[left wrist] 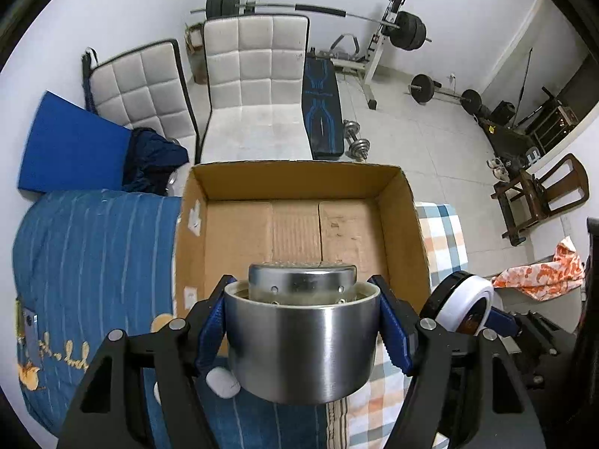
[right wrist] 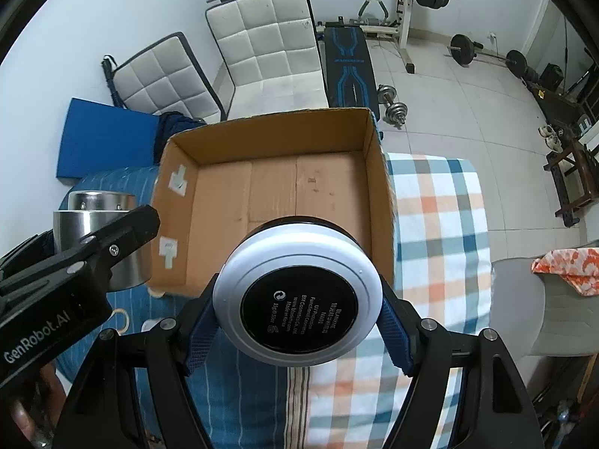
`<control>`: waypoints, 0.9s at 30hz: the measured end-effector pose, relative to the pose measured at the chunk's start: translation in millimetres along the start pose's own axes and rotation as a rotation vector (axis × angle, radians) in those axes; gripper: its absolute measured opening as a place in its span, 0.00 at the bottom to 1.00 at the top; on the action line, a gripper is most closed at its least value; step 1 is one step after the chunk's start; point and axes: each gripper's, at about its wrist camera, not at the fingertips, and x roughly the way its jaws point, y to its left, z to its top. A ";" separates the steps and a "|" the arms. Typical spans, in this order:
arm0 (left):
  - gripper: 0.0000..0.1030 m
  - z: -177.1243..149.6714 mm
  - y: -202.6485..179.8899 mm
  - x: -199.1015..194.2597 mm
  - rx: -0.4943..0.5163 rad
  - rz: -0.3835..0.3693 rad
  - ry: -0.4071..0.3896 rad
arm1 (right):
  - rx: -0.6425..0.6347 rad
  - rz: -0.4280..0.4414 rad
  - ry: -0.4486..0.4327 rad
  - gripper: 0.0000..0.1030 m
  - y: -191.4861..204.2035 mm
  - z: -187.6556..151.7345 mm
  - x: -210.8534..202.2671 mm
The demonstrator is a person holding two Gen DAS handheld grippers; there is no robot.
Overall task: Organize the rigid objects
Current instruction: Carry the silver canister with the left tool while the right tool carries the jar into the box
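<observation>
My left gripper (left wrist: 301, 325) is shut on a round steel container (left wrist: 299, 340) with a perforated inner insert, held just before the near wall of an open cardboard box (left wrist: 402, 202). My right gripper (right wrist: 297, 299) is shut on a round white and black cosmetic compact (right wrist: 297, 292), its labelled underside facing the camera, held above the box's (right wrist: 262, 138) near wall. The steel container (right wrist: 95, 224) and the left gripper show at the left of the right wrist view. The compact (left wrist: 462, 301) shows at the right of the left wrist view. The box interior is bare.
The box rests on a bed with a blue striped cover (left wrist: 93, 247) and a checked blanket (right wrist: 438, 217). Small white objects (left wrist: 222, 381) lie on the bed beneath the left gripper. Beyond stand white chairs (left wrist: 258, 82), a weight bench (left wrist: 322, 112), dumbbells and a wooden chair (left wrist: 539, 194).
</observation>
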 end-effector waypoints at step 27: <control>0.67 66.6 41.2 250.2 -0.167 -0.131 0.450 | -0.042 -0.103 0.241 0.75 -10.3 106.9 246.9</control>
